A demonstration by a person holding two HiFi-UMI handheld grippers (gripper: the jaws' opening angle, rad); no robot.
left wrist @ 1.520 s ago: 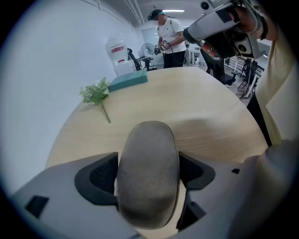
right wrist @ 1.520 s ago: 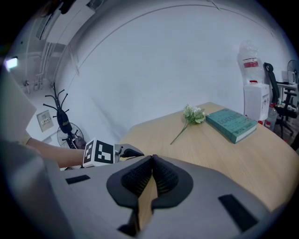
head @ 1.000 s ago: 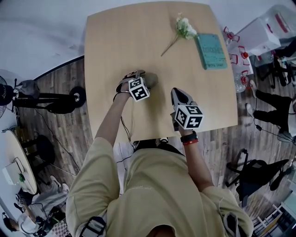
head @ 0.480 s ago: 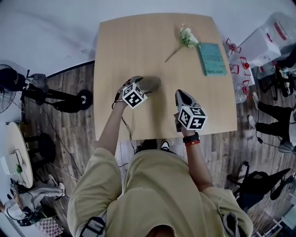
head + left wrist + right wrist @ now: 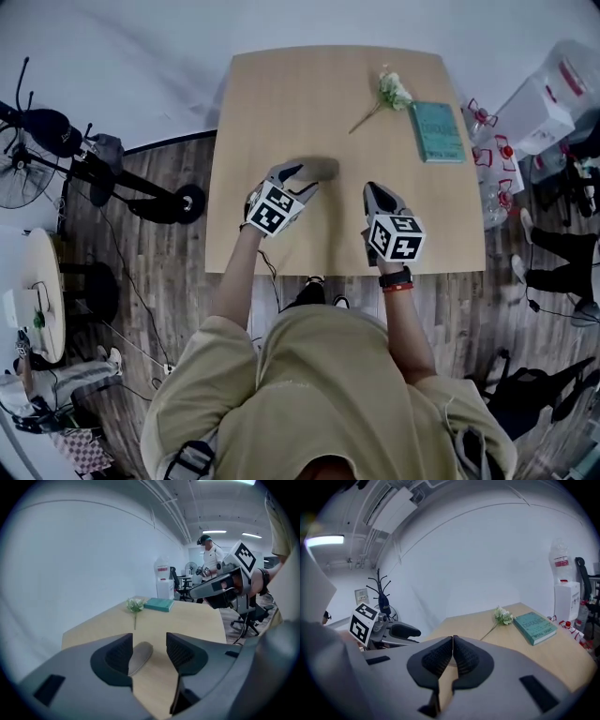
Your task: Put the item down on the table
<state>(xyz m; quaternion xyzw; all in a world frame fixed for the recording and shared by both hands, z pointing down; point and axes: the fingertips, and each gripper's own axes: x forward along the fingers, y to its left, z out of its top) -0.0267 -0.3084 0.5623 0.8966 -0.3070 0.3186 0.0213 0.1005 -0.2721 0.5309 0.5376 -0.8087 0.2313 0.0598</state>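
A grey-brown oblong item (image 5: 319, 169) lies flat on the light wooden table (image 5: 281, 103). My left gripper (image 5: 298, 174) sits just behind it, tips pointing at it. In the left gripper view the item (image 5: 140, 656) rests on the table beyond the gap and partly behind the left jaw; no pad touches it. My left gripper (image 5: 149, 652) has its jaws closing, still apart. My right gripper (image 5: 378, 194) hovers near the table's front right, shut with nothing in it, as the right gripper view (image 5: 453, 644) shows.
A white flower (image 5: 394, 91) and a teal book (image 5: 438, 131) lie at the table's far right. A fan and stand (image 5: 56, 141) are on the floor to the left, a white box with bottles (image 5: 539, 103) to the right. A person (image 5: 211, 557) stands far off.
My left gripper has drawn back a little from the item, which stays lying on the table. The head view has shifted, so the table sits lower and further right in the picture.
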